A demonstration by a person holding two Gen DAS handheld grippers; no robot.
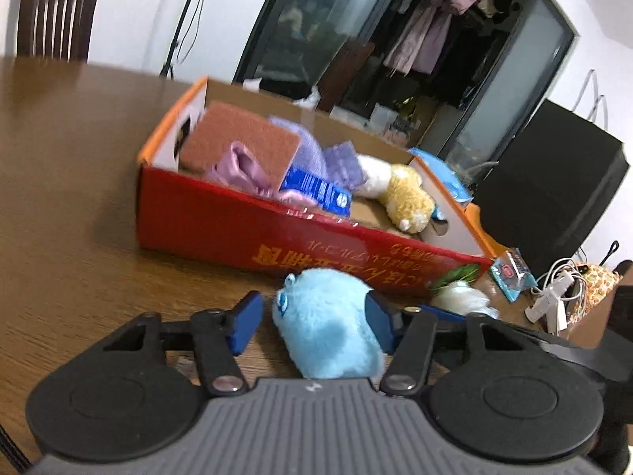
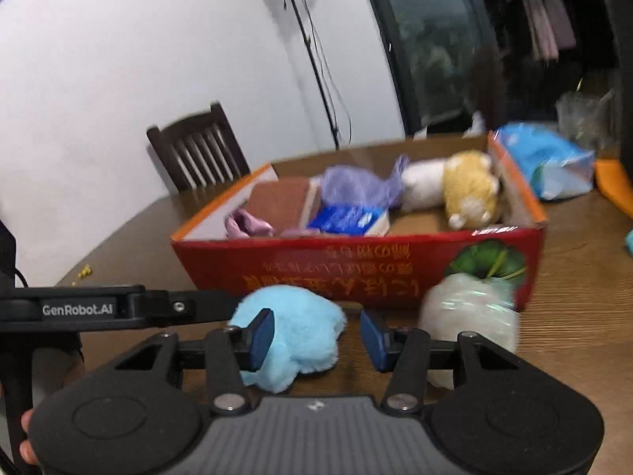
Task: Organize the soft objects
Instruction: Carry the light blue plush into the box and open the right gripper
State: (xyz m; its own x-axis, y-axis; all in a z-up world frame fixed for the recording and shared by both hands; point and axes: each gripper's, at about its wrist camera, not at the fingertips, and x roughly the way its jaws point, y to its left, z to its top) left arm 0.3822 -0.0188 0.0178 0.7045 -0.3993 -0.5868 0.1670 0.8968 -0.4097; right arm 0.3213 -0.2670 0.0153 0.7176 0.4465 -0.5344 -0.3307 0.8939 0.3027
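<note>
A light blue plush [image 1: 328, 328] lies on the wooden table just in front of a red cardboard box [image 1: 237, 229]. My left gripper [image 1: 314, 322] straddles it; the right pad touches the fur and the left pad stands a little off it. In the right wrist view my right gripper [image 2: 318, 338] is open, with the same blue plush [image 2: 292, 328] partly behind its left finger and a gap to the right one. A white fluffy ball [image 2: 469, 316] sits just right of it. The box [image 2: 356, 273] holds a yellow plush [image 2: 470, 190], purple cloths, a brown sponge and a blue pack.
A dark wooden chair [image 2: 198, 150] stands at the table's far side. A blue plastic bag [image 2: 550, 166] lies behind the box. Small packets [image 1: 510, 273], white cables [image 1: 558, 297] and a black cabinet [image 1: 554, 182] are off to the right.
</note>
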